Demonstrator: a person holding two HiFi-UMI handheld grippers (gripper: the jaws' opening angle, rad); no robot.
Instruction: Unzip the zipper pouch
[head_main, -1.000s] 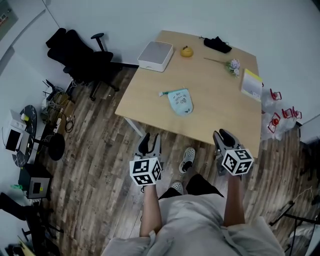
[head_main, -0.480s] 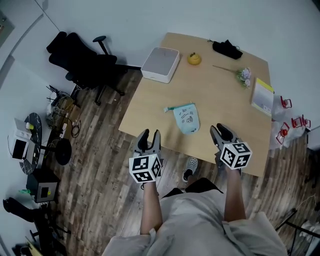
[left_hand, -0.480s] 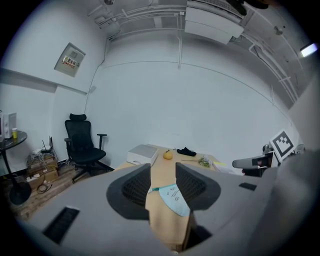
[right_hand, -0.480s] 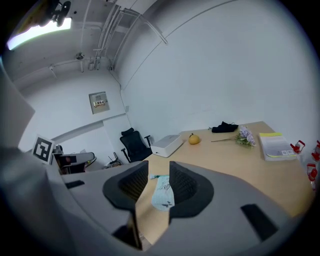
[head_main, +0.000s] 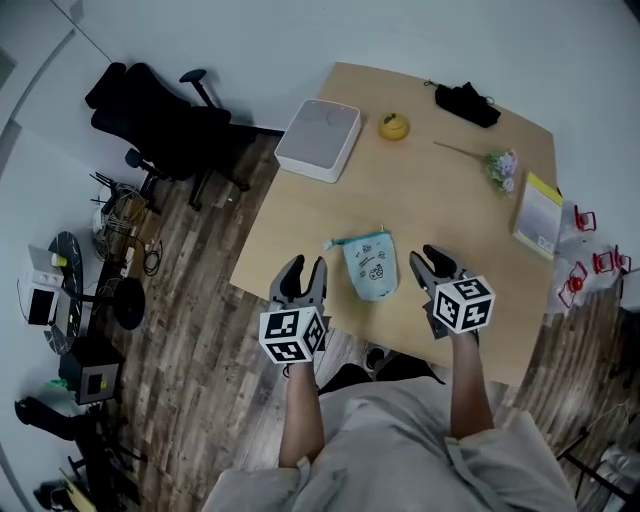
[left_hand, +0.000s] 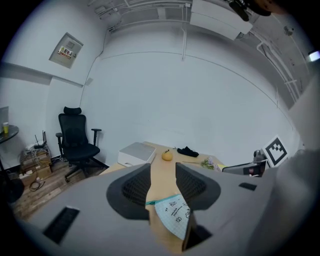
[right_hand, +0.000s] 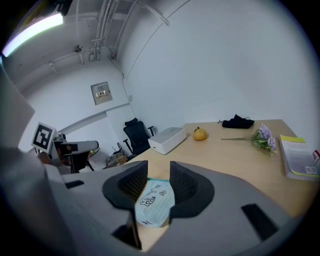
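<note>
A light-blue zipper pouch (head_main: 369, 265) with small drawings lies flat near the front edge of the wooden table (head_main: 450, 200), with its teal zipper end toward the left. My left gripper (head_main: 302, 268) hovers at the table's front edge just left of the pouch, open and empty. My right gripper (head_main: 430, 258) is just right of the pouch, open; its jaws have just been opening, with nothing between them. In the left gripper view the pouch (left_hand: 172, 215) shows low in the gap of that gripper (left_hand: 163, 175). In the right gripper view the pouch (right_hand: 154, 202) lies ahead of the gripper (right_hand: 159, 172).
On the table stand a white box (head_main: 318, 140), a yellow fruit (head_main: 393, 127), a black item (head_main: 467, 103), a flower sprig (head_main: 497, 165) and a book (head_main: 540, 215). A black office chair (head_main: 160, 125) stands to the left on the wood floor.
Both grippers have moved forward from above the floor to the table's front edge and now flank the pouch. The pouch has not moved on the table.
</note>
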